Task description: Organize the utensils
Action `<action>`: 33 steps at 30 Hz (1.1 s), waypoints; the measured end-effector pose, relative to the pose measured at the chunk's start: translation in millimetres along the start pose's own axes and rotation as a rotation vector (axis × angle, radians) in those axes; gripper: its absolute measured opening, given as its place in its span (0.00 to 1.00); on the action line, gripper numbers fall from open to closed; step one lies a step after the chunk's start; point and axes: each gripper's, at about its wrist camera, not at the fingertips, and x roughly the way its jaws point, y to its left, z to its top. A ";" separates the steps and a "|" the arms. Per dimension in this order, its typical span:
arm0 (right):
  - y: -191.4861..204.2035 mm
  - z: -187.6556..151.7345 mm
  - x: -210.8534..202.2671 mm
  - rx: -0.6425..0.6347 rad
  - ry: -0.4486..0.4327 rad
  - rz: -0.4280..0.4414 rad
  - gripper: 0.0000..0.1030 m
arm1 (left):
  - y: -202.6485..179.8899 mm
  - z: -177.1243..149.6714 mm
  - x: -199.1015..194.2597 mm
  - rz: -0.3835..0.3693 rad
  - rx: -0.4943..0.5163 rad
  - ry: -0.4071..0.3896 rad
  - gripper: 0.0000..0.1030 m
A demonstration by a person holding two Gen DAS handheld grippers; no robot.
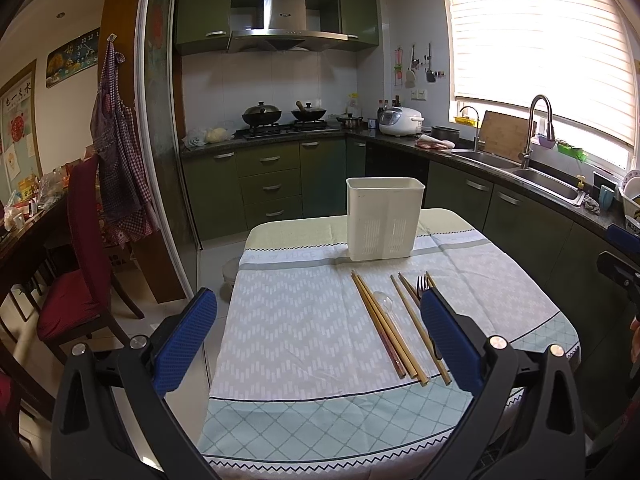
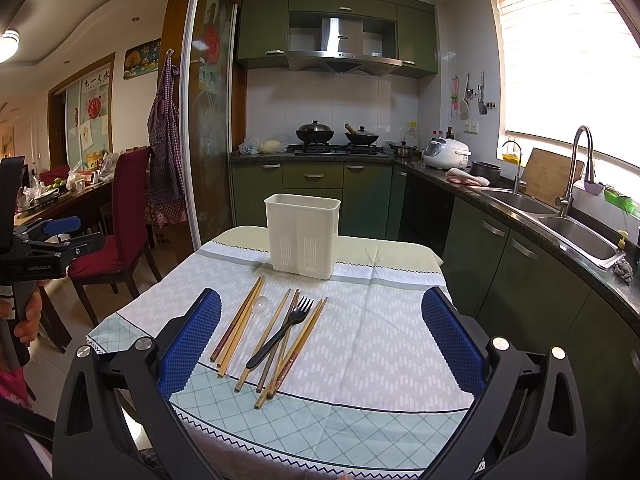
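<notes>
Chopsticks [image 2: 276, 340] lie between the right gripper [image 2: 320, 344] fingers, untouched.

On the tabletop [image 2: 384, 332] stand one white slotted utensil holder [image 2: 302, 236], one black plastic fork [image 2: 280, 334], one clear plastic spoon [image 2: 258, 310] and roughly nine wooden chopsticks [image 2: 236, 320], their overlap making an exact count uncertain.
</notes>
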 end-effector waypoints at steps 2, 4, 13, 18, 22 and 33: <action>0.2 0.0 -0.2 0.000 0.000 0.002 0.96 | -0.1 -0.6 0.2 -0.001 0.000 -0.001 0.94; 0.3 0.2 0.2 -0.001 0.001 0.003 0.96 | -0.6 -1.5 1.4 -0.001 0.000 0.000 0.94; -1.5 -0.9 2.1 -0.001 0.003 0.004 0.96 | 0.2 -1.1 1.1 -0.002 -0.001 0.002 0.94; 2.6 -5.2 4.4 -0.001 0.004 0.004 0.96 | -0.1 -3.1 2.9 -0.004 0.000 0.004 0.94; 3.4 -6.1 5.5 -0.001 0.005 0.004 0.96 | -0.8 -9.7 5.3 -0.009 0.002 0.007 0.94; -7.9 -28.9 47.3 0.086 0.102 0.035 0.96 | -3.7 -8.3 20.0 -0.047 -0.006 0.063 0.94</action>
